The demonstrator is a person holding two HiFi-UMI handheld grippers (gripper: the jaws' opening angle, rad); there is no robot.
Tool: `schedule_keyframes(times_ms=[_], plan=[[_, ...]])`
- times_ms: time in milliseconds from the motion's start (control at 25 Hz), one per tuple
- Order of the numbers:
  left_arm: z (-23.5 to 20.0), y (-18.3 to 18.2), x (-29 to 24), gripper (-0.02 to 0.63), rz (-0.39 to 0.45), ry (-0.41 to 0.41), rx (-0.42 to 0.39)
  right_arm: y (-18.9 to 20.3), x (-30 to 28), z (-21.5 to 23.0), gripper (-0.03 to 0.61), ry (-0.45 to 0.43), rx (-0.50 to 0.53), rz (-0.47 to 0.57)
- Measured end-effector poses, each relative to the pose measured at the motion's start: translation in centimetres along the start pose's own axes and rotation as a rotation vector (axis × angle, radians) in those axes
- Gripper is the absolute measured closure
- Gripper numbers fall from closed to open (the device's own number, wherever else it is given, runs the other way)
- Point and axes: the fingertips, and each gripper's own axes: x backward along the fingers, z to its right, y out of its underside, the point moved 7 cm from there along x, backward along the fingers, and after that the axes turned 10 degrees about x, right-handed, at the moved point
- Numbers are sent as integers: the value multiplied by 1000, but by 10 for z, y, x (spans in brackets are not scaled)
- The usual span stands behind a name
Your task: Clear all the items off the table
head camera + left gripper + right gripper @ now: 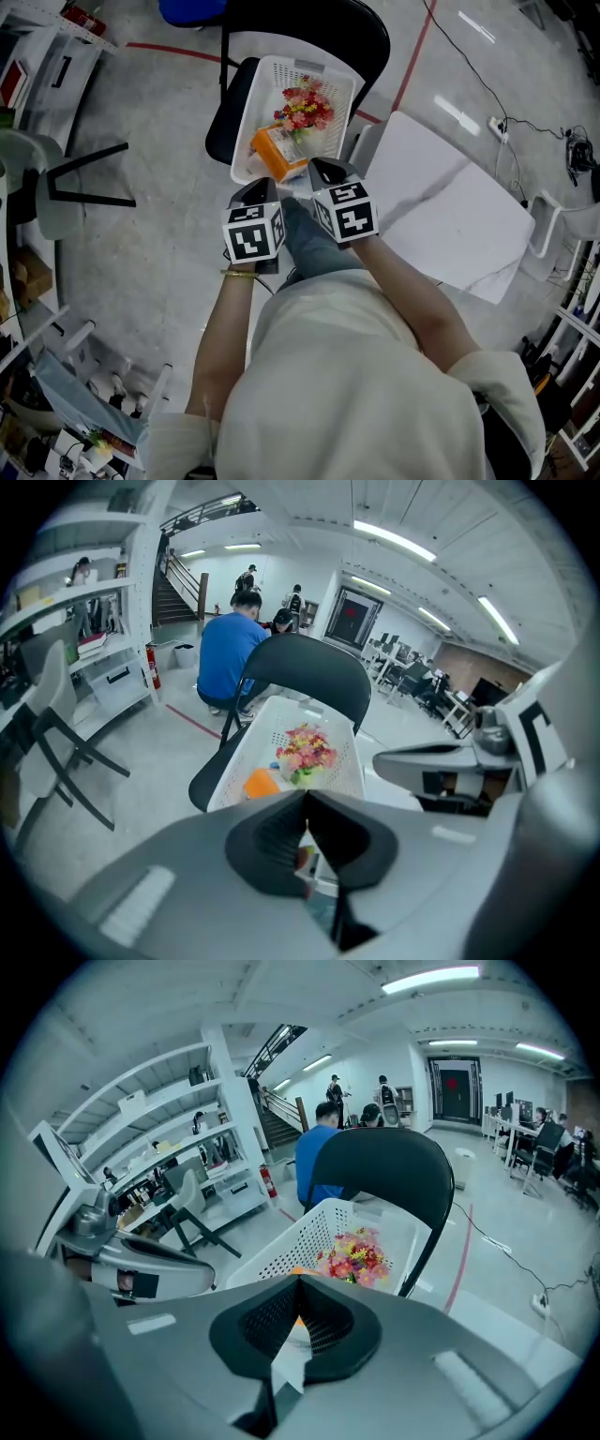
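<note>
Now, left tongs [256, 190] and right tongs [324, 170] shut and empty, we risk bumping the basket [247, 117] off its chair [223, 127].

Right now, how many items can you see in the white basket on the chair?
2: a flower bunch in the middle of the white basket, and an orange box at its near end. Smaller things may be hidden under them.

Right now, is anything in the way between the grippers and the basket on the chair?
Nothing visible. The left gripper and right gripper, both shut and empty, point straight at the basket, which holds flowers and an orange box.
</note>
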Motion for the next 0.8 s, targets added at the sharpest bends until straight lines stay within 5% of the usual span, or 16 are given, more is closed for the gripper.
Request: schedule_keyframes(times_ms=[800], plan=[[87, 54, 37, 606, 57, 61, -84, 56, 116, 17, 580, 66, -20, 120]])
